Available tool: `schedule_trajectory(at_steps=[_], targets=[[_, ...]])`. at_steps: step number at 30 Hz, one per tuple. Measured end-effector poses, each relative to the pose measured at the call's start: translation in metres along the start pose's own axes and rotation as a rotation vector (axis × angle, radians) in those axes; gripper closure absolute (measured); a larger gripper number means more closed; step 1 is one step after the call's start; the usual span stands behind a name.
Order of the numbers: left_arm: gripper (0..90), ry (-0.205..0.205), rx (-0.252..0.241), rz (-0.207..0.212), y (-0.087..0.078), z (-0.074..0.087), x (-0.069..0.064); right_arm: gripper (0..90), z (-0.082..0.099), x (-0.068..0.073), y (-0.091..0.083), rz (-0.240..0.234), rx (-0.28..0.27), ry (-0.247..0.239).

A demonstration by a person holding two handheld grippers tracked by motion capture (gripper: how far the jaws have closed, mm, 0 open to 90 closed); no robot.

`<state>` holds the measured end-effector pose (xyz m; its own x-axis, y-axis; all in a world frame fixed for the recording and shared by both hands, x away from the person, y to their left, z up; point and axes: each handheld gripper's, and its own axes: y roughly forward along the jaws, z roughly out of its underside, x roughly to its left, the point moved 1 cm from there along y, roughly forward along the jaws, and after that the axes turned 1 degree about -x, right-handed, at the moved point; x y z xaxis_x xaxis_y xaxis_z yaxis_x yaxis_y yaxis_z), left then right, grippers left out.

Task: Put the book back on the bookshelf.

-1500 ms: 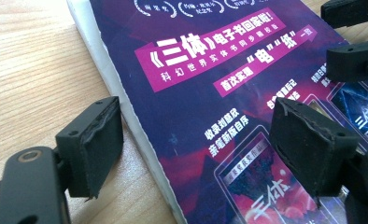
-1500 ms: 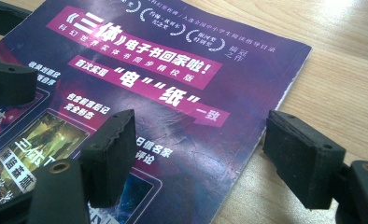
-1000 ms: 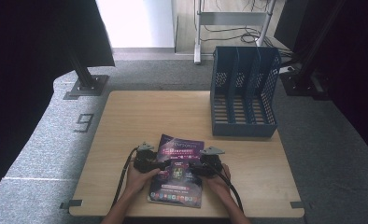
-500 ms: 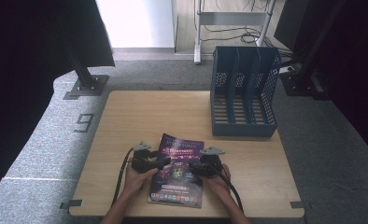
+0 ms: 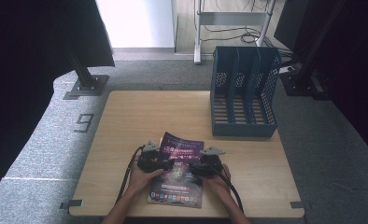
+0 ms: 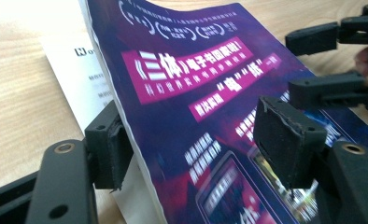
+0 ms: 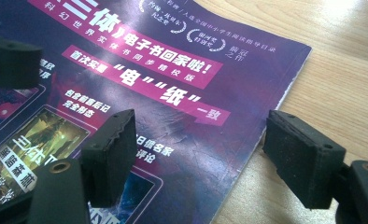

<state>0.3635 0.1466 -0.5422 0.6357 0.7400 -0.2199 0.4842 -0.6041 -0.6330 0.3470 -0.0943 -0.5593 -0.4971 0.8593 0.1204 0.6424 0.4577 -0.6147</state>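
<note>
At the lower middle of the tabletop [image 5: 126, 140], the left gripper [image 6: 191, 144] is closing on the purple magazine's [image 5: 177, 172] lifted cover while the right gripper [image 7: 201, 158] is straddling its edge wide, likely needing a firm pinch next.

High view looks down from the near side; both gripper views sit close over the shared magazine [image 5: 177, 170].

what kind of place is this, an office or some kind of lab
Probably a lab or recording room set up like an office desk: a small wooden table on grey carpet, a blue file rack, a purple magazine, and stand feet and loose cables around it.
</note>
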Motion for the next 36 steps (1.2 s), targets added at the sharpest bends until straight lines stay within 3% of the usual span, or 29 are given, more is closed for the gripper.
schedule_trajectory(at_steps=[6,17,22,29,36], targets=[[34.7,0.027,0.008,-0.017,0.006,-0.002,-0.001,25.6,0.0,0.0,0.0,0.0,0.0,0.0],[45.9,0.012,0.016,-0.032,0.011,-0.003,0.0,25.6,0.0,0.0,0.0,0.001,0.0,0.001],[50.1,0.025,0.026,-0.037,0.011,-0.007,-0.002,25.6,0.0,0.0,0.0,0.0,0.0,0.001],[60.0,0.045,0.047,-0.082,0.013,-0.011,-0.007,25.6,0.0,0.0,0.0,0.001,0.0,-0.001],[68.1,0.038,0.04,-0.077,0.012,-0.013,-0.007,25.6,0.0,0.0,0.0,0.001,0.0,-0.001]])
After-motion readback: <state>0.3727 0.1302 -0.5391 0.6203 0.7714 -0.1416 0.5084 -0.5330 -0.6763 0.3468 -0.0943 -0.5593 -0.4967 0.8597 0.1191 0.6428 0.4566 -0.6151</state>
